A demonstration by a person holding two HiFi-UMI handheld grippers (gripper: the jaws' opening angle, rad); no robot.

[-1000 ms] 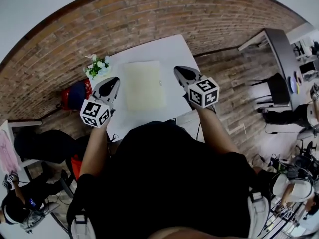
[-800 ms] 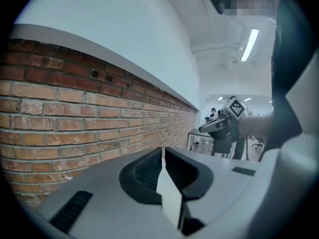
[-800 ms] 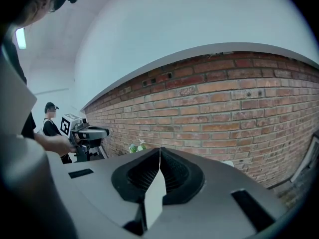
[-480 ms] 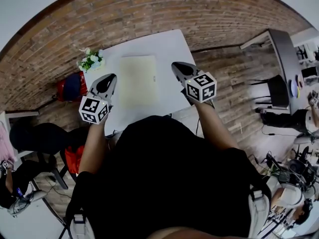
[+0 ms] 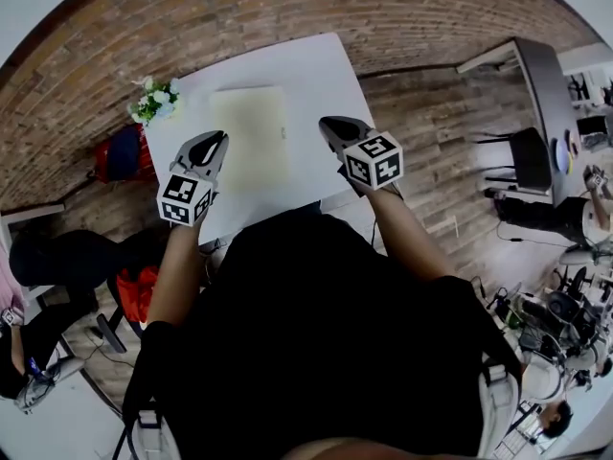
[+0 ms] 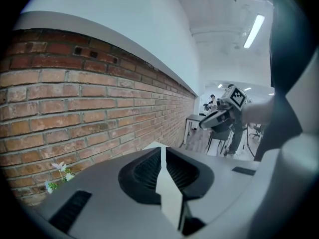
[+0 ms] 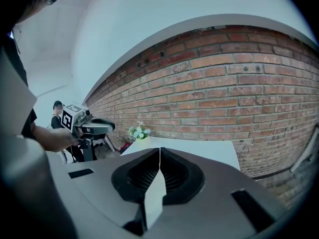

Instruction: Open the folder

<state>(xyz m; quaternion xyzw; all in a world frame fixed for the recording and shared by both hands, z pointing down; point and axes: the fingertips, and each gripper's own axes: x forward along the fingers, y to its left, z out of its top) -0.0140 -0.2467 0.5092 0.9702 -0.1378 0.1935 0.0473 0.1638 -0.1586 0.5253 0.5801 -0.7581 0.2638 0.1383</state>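
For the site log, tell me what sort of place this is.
Probably an office or lab workroom: a brick wall behind a white table, a dark desk with a chair beside it, and a ceiling strip light.

- No word, number, brand or sign can be read in any view.
- The marker cube [image 5: 186,199] on the left gripper [image 5: 218,142] and the one on the right gripper [image 5: 328,125] bear only black-and-white square patterns, no letters.
- A small mark at the folder's [image 5: 251,132] edge is too small to read.
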